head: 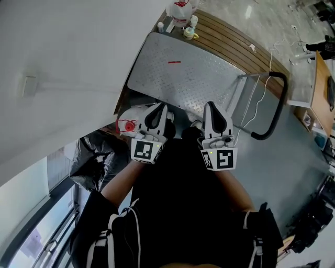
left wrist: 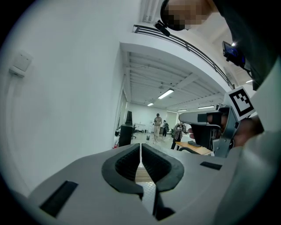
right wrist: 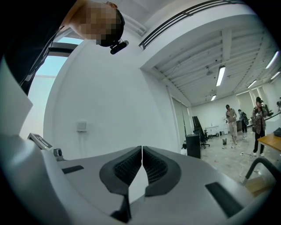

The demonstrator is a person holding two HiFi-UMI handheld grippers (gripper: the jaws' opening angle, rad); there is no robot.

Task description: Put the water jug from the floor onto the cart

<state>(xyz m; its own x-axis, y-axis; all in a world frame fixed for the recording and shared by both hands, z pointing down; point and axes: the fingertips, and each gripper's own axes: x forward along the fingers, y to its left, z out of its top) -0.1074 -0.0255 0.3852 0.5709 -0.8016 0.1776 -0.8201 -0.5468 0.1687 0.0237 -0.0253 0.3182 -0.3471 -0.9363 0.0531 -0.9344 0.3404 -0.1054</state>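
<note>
The water jug (head: 131,118), clear with a red cap, lies on the floor by the wall, just off the near left corner of the cart (head: 183,78), a low metal tread-plate platform with a black push handle (head: 273,107). My left gripper (head: 158,108) is shut and holds nothing, right beside the jug and above it. My right gripper (head: 212,105) is shut and holds nothing too, over the cart's near edge. In the left gripper view the pads (left wrist: 140,151) meet, with a strip of cart plate below. In the right gripper view the shut jaws (right wrist: 142,154) point at the white wall.
A black rubbish bag (head: 97,157) sits on the floor left of me, near the jug. A second jug (head: 180,10) and small bottles stand on a wooden strip beyond the cart. A wooden desk (head: 324,94) is at the right. Several people stand far off (left wrist: 157,125).
</note>
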